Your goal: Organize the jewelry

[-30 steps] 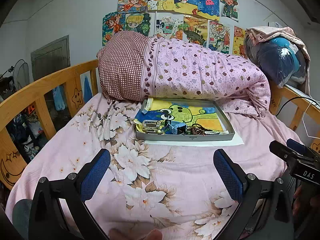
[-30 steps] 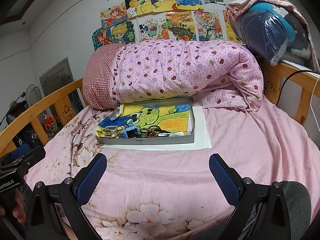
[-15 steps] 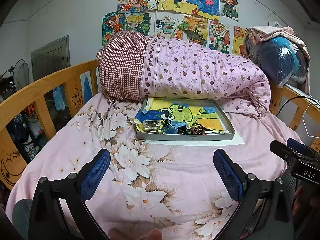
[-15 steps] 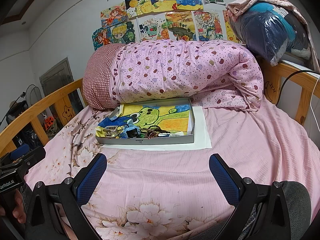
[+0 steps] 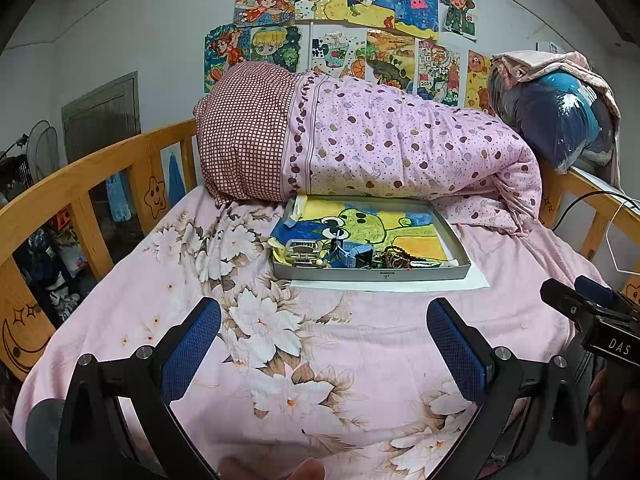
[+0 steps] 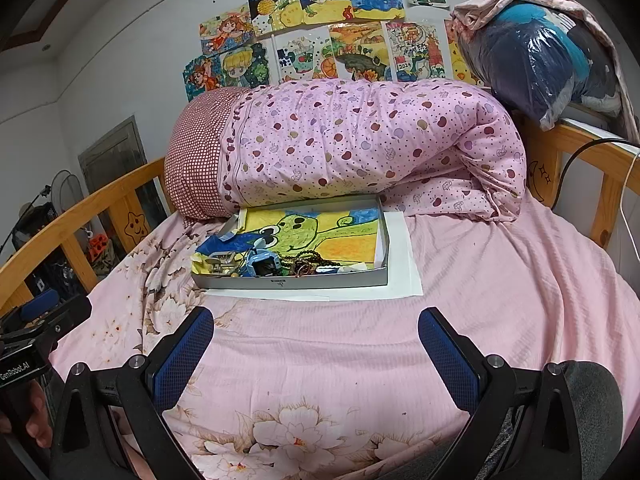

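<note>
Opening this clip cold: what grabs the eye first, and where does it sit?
The big rolled pink quilt lying across the head of the bed, under a wall of bright children's drawings. In front of it a shallow grey tray lined with a green cartoon drawing holds a jumble of jewelry along its near edge. Both the left claw and right claw hover open over the pink floral bedsheet, well short of the tray.

Jewelry heaped in tray's front
</note>
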`<move>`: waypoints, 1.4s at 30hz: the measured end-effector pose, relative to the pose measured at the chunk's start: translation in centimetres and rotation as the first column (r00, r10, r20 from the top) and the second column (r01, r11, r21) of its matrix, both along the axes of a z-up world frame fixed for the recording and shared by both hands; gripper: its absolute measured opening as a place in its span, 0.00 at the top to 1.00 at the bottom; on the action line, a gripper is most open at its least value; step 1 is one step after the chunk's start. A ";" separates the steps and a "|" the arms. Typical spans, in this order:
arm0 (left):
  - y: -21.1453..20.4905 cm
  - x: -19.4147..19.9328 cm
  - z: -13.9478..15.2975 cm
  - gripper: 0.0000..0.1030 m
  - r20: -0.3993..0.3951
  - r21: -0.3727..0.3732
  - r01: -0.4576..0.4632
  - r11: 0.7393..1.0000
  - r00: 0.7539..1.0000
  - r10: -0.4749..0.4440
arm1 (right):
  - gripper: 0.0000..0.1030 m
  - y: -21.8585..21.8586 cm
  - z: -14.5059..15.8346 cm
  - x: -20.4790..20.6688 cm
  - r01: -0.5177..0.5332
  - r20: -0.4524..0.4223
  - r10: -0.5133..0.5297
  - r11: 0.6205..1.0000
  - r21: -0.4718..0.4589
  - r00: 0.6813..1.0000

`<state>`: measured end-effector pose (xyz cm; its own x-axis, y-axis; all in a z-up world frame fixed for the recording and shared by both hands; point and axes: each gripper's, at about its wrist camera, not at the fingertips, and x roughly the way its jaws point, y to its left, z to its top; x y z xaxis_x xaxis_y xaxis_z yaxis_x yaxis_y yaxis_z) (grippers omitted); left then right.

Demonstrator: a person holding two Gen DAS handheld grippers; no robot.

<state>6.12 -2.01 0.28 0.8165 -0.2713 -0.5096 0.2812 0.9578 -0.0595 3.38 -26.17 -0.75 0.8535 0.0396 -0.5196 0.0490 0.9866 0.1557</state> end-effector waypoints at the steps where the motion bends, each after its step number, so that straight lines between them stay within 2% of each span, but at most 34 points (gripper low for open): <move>1: 0.0 0.0 0.0 0.02 0.000 0.000 0.000 1.000 1.000 0.000 | 0.00 0.0 0.0 0.0 0.000 0.001 0.000 1.000 0.001 1.000; 42: 0.2 0.1 0.0 0.02 0.000 0.003 0.005 1.000 1.000 -0.005 | 0.00 -0.1 0.1 0.0 0.000 -0.001 0.000 1.000 0.002 1.000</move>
<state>6.22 -1.80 0.26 0.8150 -0.2742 -0.5105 0.2862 0.9565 -0.0568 3.40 -26.25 -0.69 0.8528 0.0405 -0.5206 0.0492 0.9863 0.1572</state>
